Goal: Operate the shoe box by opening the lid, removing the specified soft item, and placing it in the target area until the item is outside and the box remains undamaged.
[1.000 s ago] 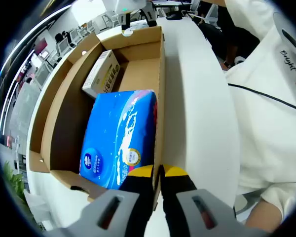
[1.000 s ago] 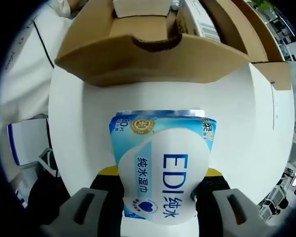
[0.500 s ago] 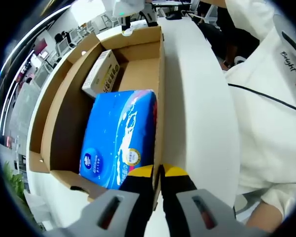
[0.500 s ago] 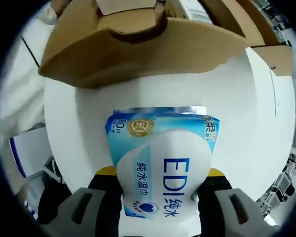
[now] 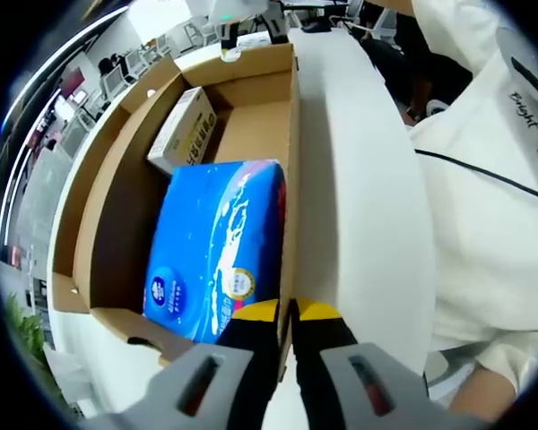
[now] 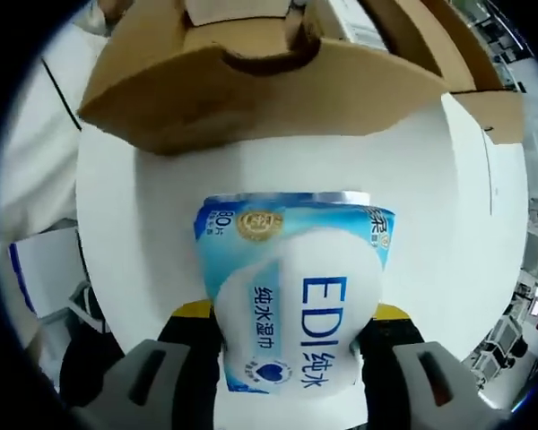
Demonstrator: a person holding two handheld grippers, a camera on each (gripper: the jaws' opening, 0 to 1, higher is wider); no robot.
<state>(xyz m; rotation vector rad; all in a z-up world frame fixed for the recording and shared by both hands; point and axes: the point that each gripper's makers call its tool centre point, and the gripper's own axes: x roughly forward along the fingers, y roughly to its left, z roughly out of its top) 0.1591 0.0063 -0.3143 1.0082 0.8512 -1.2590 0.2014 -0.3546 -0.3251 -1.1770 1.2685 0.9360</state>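
"Cardboard all round: the shoe box (image 5: 291, 161) lies open on the white table (image 5: 359, 206), and the left hand-held gripper (image 5: 287, 313) has its jaws pinched together on the box's near wall. Inside, a blue tissue pack (image 5: 220, 246) sits toward six o'clock, a small carton (image 5: 184, 130) at eleven."

"And the soft item?"

"The wet-wipe pack (image 6: 296, 305) is already outside. The right hand-held gripper (image 6: 291, 345) is clamped on its lower half, jaws at its two sides, over bare table (image 6: 430, 179), with the box (image 6: 251, 81) at twelve o'clock."

"How will it handle?"

"Light and squashy, I'd judge, with a slick film wrapper. Holding it across the middle should stop it sagging or slipping; too hard a squeeze would crumple it. Whether it touches the table, I cannot tell."
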